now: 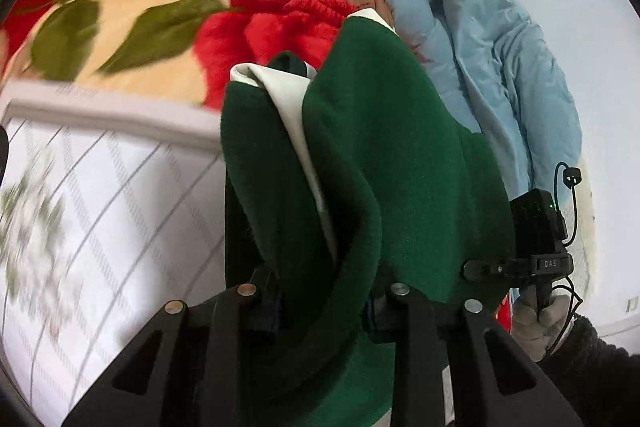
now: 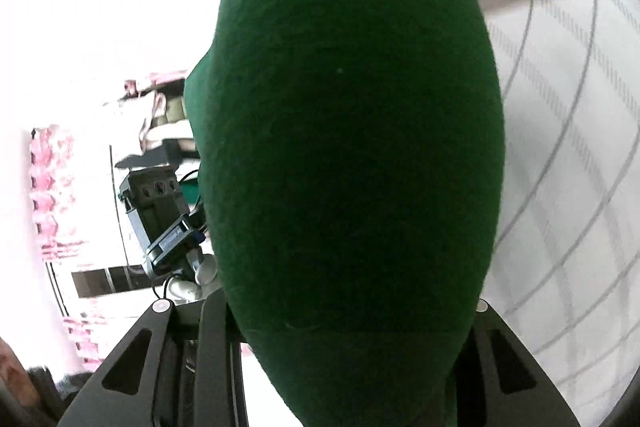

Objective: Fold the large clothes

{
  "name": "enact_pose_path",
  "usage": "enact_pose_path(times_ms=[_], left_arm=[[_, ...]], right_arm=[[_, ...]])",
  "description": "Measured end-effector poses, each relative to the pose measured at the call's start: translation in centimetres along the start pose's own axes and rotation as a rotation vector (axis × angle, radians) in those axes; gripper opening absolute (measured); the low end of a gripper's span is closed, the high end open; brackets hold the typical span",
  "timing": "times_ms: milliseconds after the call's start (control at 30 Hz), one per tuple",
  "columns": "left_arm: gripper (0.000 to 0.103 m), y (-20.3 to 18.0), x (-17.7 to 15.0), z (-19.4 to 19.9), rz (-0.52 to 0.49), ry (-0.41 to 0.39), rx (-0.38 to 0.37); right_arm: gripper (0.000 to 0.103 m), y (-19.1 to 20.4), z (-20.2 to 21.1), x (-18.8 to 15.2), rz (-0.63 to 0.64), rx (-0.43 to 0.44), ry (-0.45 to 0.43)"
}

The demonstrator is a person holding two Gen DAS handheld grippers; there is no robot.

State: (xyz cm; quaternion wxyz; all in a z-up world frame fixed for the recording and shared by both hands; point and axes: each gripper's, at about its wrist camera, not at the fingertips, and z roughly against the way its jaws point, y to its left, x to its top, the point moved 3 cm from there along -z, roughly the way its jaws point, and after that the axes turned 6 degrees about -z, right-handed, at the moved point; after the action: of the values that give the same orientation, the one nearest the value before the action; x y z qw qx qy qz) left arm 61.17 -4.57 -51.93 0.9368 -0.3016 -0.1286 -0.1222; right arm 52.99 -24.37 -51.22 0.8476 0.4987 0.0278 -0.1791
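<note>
Both the left gripper [image 1: 326,291] and the right gripper [image 2: 352,311] have jaws clenched on the green garment [image 1: 380,155], lifted above the bed [image 1: 100,187], so folding has barely begun.

Daylight was bright and diffuse. Right view: background left of the tool blew out white. Left view: sheet [image 1: 100,207] beside the tool was motion-blurred. Fisheye bending, dark corners in both.

Bed [image 1: 120,211] covered by white striped sheet, rose-patterned blanket [image 1: 120,11] spread far, light-blue quilted coat [image 1: 480,47] heaped right.
</note>
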Motion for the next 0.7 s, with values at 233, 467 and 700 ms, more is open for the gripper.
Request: enact_pose_path(times_ms=[233, 467, 700], left_arm=[[0.025, 3.3, 3.3, -5.6, 0.037, 0.050, -0.006], [0.054, 8.1, 2.6, -9.7, 0.122, 0.126, -0.010], [0.061, 7.0, 1.7, -5.9, 0.102, 0.126, 0.183]], right_arm=[[0.038, -0.8, -0.3, 11.2, -0.019, -0.076, 0.020], [0.059, -4.2, -3.2, 15.2, -0.086, -0.193, 0.043], [0.103, -2.8, -3.0, 11.6, -0.005, -0.493, -0.057]])
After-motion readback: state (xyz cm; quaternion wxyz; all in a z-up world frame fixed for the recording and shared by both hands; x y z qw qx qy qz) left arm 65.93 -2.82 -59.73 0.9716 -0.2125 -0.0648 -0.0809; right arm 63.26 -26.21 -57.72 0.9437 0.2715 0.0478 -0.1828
